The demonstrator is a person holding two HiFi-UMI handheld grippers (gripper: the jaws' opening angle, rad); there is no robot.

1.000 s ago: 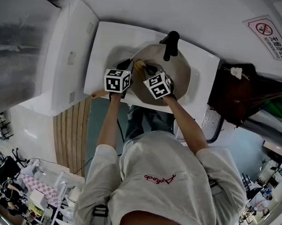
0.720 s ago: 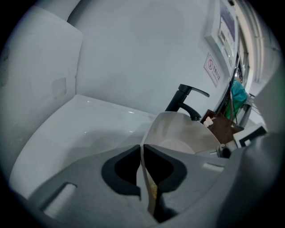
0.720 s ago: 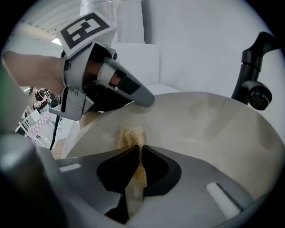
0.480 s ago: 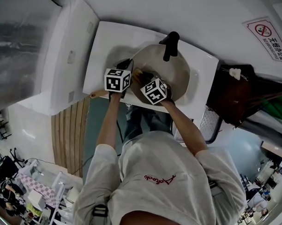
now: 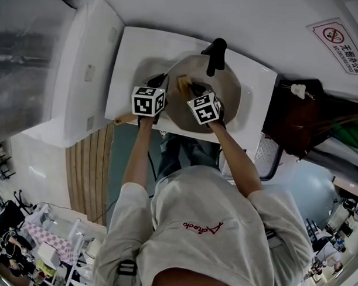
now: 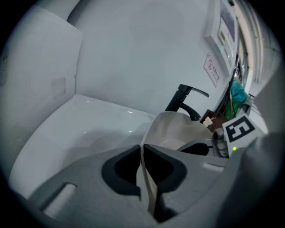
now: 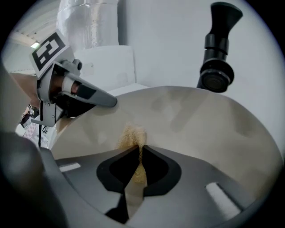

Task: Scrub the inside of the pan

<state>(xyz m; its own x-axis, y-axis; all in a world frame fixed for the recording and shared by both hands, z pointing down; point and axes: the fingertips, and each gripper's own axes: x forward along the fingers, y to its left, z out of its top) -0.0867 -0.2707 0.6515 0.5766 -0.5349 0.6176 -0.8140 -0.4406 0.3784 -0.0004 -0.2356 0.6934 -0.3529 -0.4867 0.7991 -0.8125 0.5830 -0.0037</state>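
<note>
Yellow sponge [image 7: 132, 135], gripped in the closed right tongs [image 7: 138, 153], has been swept back toward the tap [image 5: 216, 53] inside the pan [image 5: 231, 88], held in the sink [image 5: 132, 56] by the left tongs [image 6: 142, 150] clamped on its rim; scrubbing is judged mid-stroke.

Shows white sink [image 5: 129, 61] against far wall, black faucet [image 5: 216, 53] at its far rim. Includes prohibition sign [image 5: 345, 47] on wall far right, dark brown object [image 5: 297, 120] right of sink, wooden slat panel [image 5: 90, 166] near left.

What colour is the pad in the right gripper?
The pad is yellowish tan, clearest in the right gripper view.
</note>
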